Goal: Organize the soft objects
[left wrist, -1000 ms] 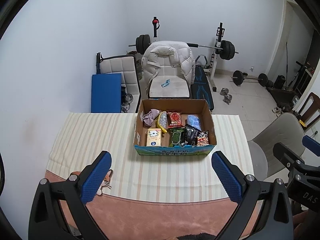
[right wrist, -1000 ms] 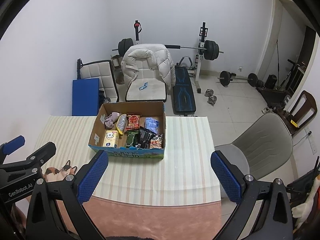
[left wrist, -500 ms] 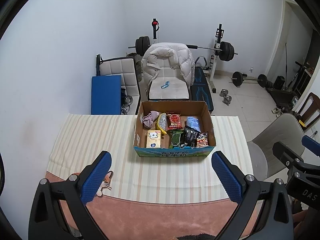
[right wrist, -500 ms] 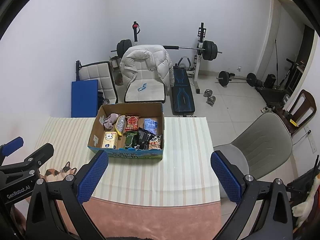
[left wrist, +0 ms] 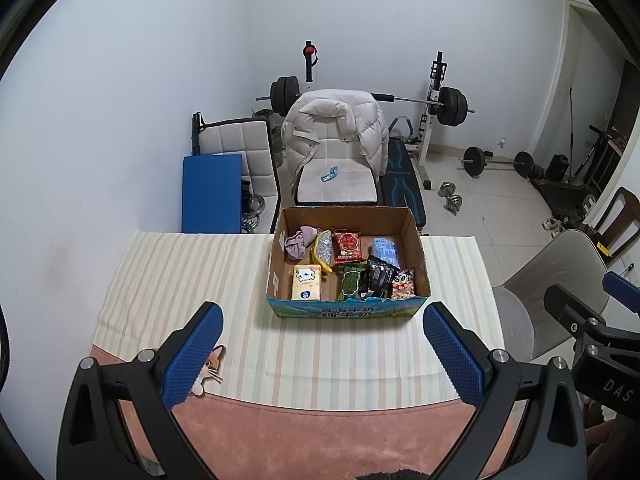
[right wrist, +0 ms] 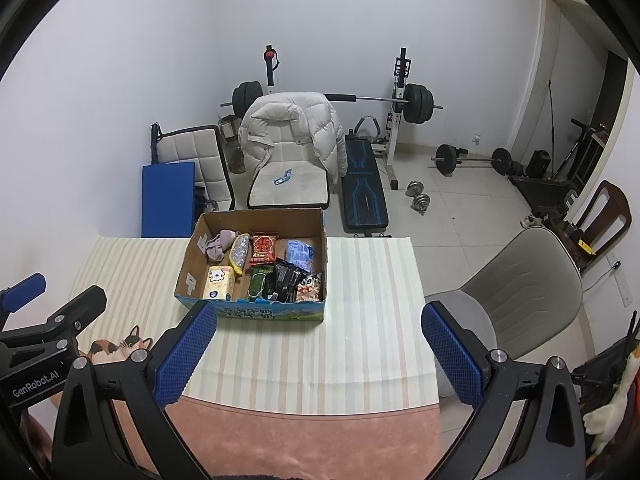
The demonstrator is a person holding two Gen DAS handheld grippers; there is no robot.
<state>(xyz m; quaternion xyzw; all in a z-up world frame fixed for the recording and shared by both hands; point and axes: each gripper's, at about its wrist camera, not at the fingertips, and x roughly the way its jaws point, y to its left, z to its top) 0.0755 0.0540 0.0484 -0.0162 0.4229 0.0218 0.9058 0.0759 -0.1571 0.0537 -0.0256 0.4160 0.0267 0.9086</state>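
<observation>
Basically nothing changed from a second earlier: you kept the left gripper [left wrist: 323, 351] and right gripper [right wrist: 319, 348] hovering above the striped tablecloth [left wrist: 180, 276], both jaws spread wide and holding nothing. The cardboard box [left wrist: 346, 311] only drifted slightly in view. The soft packets, including the tissue pack [left wrist: 306, 282] and pink cloth [left wrist: 298, 241], stayed inside it.

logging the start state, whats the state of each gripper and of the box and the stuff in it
left gripper: open, empty, above the table
right gripper: open, empty
cardboard box: top open, upright on the striped tablecloth
pink cloth: crumpled, back left corner of box
tissue pack: front left of box
</observation>
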